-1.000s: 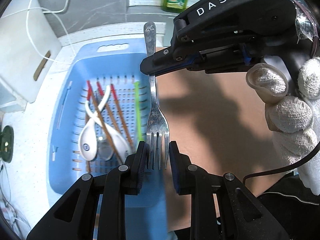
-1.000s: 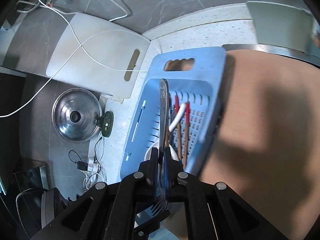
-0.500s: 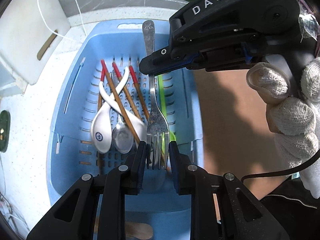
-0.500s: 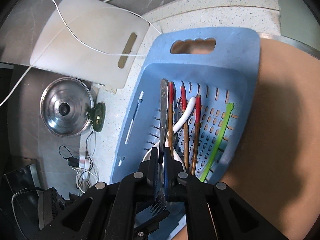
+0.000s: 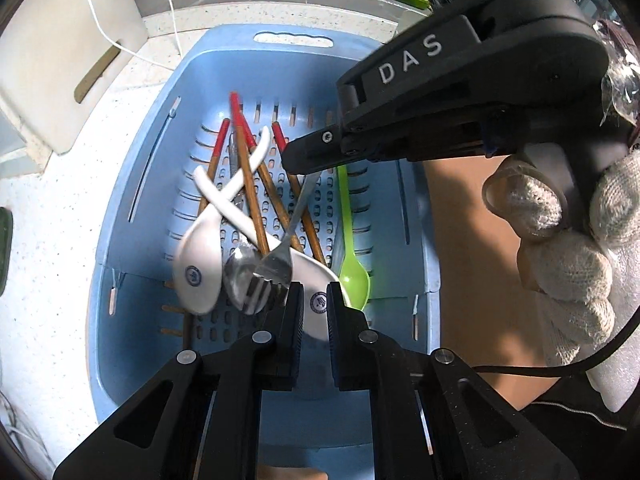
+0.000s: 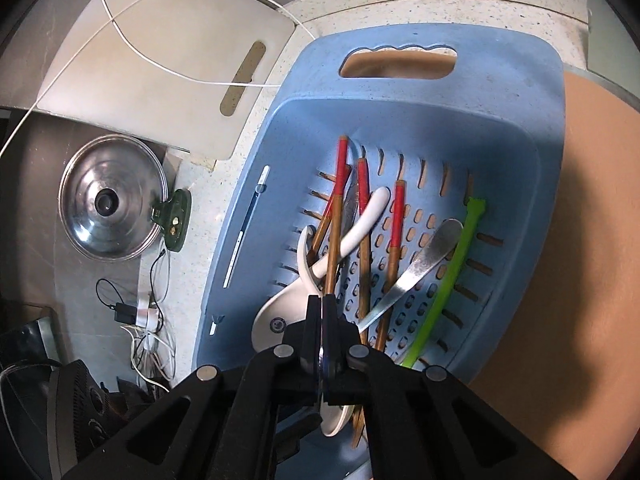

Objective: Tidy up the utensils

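Observed steel fork (image 5: pixel 276 256) lying loose in blue slotted basket (image 5: pixel 132 208), tilted across the pile, tines toward the near end, handle running up and to the right under the tip of the right gripper (image 5: pixel 292 160). Noted four tines, a plain polished handle with a rounded end, slight blur in the left view. Confirmed from the right view as well: fork (image 6: pixel 416 268) resting over red-tipped wooden chopsticks (image 6: pixel 360 240), just beside the green plastic spoon (image 6: pixel 452 276), touched by neither tool. Recorded left gripper (image 5: pixel 314 300) with jaws closing to a narrow gap, nothing between them, fork tines just to the left of the left finger. Recorded right gripper (image 6: pixel 322 304) with jaws clenched together, empty, held in a white knit-gloved hand (image 5: pixel 560 248). Also in basket: two white ceramic spoons (image 5: pixel 200 264) crossed at the handles, and one metal spoon (image 5: pixel 240 268). Basket on speckled desk (image 5: pixel 48 240), near a white cutting board (image 6: pixel 160 60).
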Tool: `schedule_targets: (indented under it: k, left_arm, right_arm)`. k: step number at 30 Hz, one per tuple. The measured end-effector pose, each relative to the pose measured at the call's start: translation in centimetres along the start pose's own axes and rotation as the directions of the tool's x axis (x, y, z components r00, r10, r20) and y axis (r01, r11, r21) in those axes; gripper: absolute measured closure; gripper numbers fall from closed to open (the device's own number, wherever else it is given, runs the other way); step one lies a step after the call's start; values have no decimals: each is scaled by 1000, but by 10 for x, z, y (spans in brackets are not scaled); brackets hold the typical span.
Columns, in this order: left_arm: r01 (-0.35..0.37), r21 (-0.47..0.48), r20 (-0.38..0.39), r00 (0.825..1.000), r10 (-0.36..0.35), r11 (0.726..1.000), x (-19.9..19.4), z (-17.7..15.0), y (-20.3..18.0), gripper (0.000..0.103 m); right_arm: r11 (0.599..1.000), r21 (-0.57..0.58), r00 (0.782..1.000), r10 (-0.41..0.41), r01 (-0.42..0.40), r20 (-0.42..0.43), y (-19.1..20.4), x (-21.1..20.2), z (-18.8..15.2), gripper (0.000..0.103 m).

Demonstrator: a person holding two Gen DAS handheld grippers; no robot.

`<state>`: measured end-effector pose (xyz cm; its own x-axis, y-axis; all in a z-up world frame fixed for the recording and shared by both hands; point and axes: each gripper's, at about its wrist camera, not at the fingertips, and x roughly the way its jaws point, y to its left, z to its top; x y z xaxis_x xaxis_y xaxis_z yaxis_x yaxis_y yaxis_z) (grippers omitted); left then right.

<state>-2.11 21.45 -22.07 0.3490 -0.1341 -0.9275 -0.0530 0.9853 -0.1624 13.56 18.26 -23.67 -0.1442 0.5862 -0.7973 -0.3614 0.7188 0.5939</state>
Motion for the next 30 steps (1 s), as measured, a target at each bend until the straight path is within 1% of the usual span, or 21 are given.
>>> schedule_targets:
  k: [4, 9, 11, 13, 19, 20, 21, 23, 24, 25, 28, 29, 30]
  left_arm:
    - [-7, -13, 17, 1000, 7, 1000, -5, -1, 2, 93]
    - [-23, -49, 67, 997, 26, 999, -23, -6, 1, 93]
    - [-32, -61, 89, 995, 37, 998, -30, -10, -2, 93]
    - [-44, -67, 104, 993, 51, 997, -38, -13, -5, 91]
    - [-74, -102, 136, 987, 88, 992, -45, -17, -10, 89]
    - [-76, -110, 140, 986, 91, 991, -47, -19, -11, 86]
    - [-78, -114, 145, 985, 94, 990, -47, -19, -12, 83]
    - [-87, -120, 152, 983, 105, 989, -45, -20, -15, 70]
    - [-97, -125, 155, 981, 115, 987, -47, -21, -17, 67]
    - [-105, -128, 157, 980, 125, 986, -49, -22, -19, 63]
    - [-112, -153, 174, 975, 138, 982, -53, -25, -23, 59]
    - [-108, -164, 181, 974, 138, 981, -54, -27, -24, 56]
    - [-107, -174, 187, 972, 140, 979, -55, -28, -25, 54]
  right_arm:
    - [1000, -21, 1000, -6, 6, 5, 2, -2, -2, 103]
    - [999, -54, 1000, -8, 8, 13, 4, -12, -9, 103]
    - [997, -72, 1000, -19, 20, 16, 2, -17, -13, 99]
    - [996, -84, 999, -27, 29, 21, -1, -22, -15, 99]
    - [991, -128, 999, -40, 44, 37, -5, -43, -26, 99]
    - [989, -139, 998, -44, 50, 42, -5, -46, -28, 99]
    - [987, -153, 998, -48, 55, 47, -4, -49, -30, 95]
    - [979, -190, 996, -65, 76, 65, 0, -57, -35, 86]
    - [976, -203, 995, -68, 81, 72, 2, -60, -37, 77]
    - [971, -221, 994, -72, 89, 84, 3, -65, -40, 70]
    - [956, -267, 989, -95, 123, 116, 6, -76, -49, 67]
    - [949, -283, 986, -105, 137, 126, 7, -79, -52, 67]
    - [944, -294, 985, -112, 148, 133, 7, -82, -54, 64]
